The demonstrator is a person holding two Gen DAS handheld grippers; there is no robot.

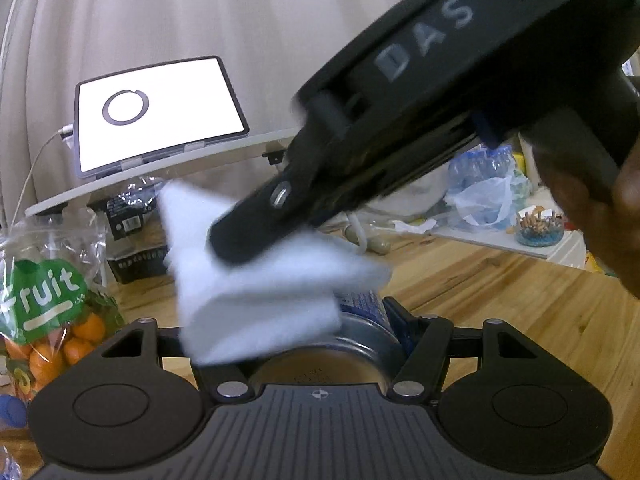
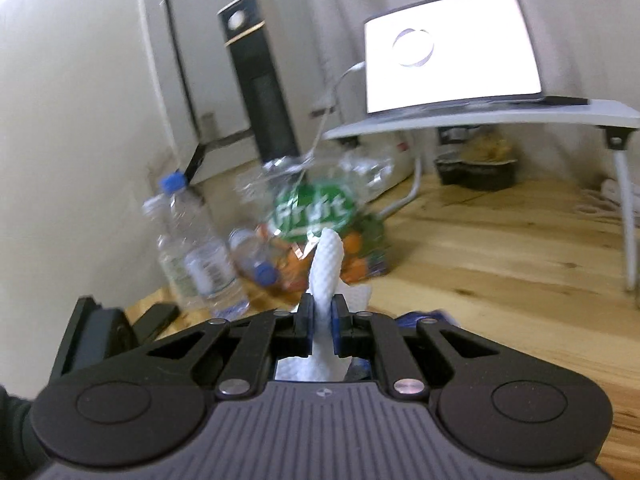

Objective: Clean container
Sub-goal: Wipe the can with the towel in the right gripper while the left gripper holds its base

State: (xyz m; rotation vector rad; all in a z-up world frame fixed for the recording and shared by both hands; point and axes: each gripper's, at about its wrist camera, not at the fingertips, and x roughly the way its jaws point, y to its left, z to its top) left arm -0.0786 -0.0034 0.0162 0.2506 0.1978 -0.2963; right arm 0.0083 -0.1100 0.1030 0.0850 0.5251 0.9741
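In the left wrist view my left gripper [image 1: 320, 340] is shut on a metal tin container [image 1: 356, 344] with a blue label, held on its side with its base toward the camera. My right gripper [image 1: 240, 240] comes in from the upper right and presses a folded white paper towel [image 1: 260, 292] onto the tin's top side. In the right wrist view my right gripper [image 2: 321, 316] is shut on the white paper towel [image 2: 326, 268], which sticks up between the fingers.
A lit tablet [image 1: 160, 116] stands on a small white lap table [image 2: 500, 120]. A bag of oranges marked "fruit" [image 1: 44, 312] and clear water bottles [image 2: 196, 248] lie on the wooden floor [image 2: 500, 260]. A black tower [image 2: 260, 80] stands by the wall. Clutter lies at the right [image 1: 488, 192].
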